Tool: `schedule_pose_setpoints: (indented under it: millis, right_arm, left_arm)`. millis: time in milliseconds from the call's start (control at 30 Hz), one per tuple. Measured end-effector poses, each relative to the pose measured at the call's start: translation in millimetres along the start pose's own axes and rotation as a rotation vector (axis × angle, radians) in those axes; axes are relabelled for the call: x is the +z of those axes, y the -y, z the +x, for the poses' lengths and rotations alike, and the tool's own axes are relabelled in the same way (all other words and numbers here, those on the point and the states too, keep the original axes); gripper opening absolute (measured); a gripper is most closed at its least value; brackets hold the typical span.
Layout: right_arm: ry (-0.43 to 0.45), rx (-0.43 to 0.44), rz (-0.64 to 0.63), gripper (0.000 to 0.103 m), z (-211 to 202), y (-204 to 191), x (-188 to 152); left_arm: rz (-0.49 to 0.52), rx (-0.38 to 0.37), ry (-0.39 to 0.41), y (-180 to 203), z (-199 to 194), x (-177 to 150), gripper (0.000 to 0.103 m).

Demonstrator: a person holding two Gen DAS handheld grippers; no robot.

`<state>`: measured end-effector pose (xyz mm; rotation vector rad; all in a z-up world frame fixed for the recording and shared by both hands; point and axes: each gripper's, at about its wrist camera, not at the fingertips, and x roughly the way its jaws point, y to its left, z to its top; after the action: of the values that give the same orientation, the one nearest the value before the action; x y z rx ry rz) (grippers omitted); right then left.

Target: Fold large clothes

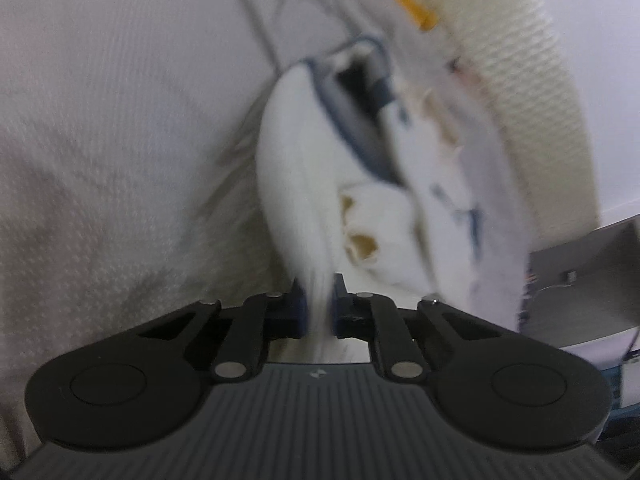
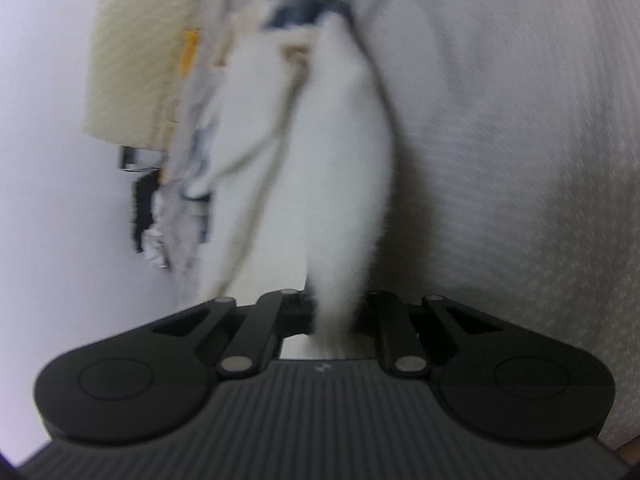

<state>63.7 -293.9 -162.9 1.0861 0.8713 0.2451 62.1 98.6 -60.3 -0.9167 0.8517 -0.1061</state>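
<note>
Black linkage arms and a ribbed grey housing fill the bottom of both wrist views, and out of each pair of tongs runs a bunched strip of white cloth. That cloth is the white garment [image 1: 304, 168], a large piece with a dark blue collar [image 1: 360, 120]; it lies stretched away from the cameras over a pale woven bed cover [image 1: 100, 140], with a cream knitted blanket [image 1: 532, 92] beyond it. Both views are blurred.

Risks, as I judge them: each hold takes only a narrow gather of fabric near the tips, so a quick lift could let the cloth slide out on one side and leave the garment hanging crooked. Uneven pulling between the two hands would twist the fold line. A pinch that has caught more than one layer would drag the underside along and crumple the fold; the blur hides how many layers are caught.

On the left tongs [image 1: 319, 304] the jaws are pressed nearly together, pinching the white garment between blue pads. Those of the right tongs [image 2: 334, 312] are likewise closed tight on a gather of the same cloth.
</note>
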Motion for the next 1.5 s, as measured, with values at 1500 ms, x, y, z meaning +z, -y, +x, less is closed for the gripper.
schedule_pose_setpoints:
  millis: [1500]
  right_arm:
    - [0.337,0.217,-0.077,0.012,-94,-119,87]
  left_arm:
    - [0.151,-0.221,0.394,121,-33,33,0.006]
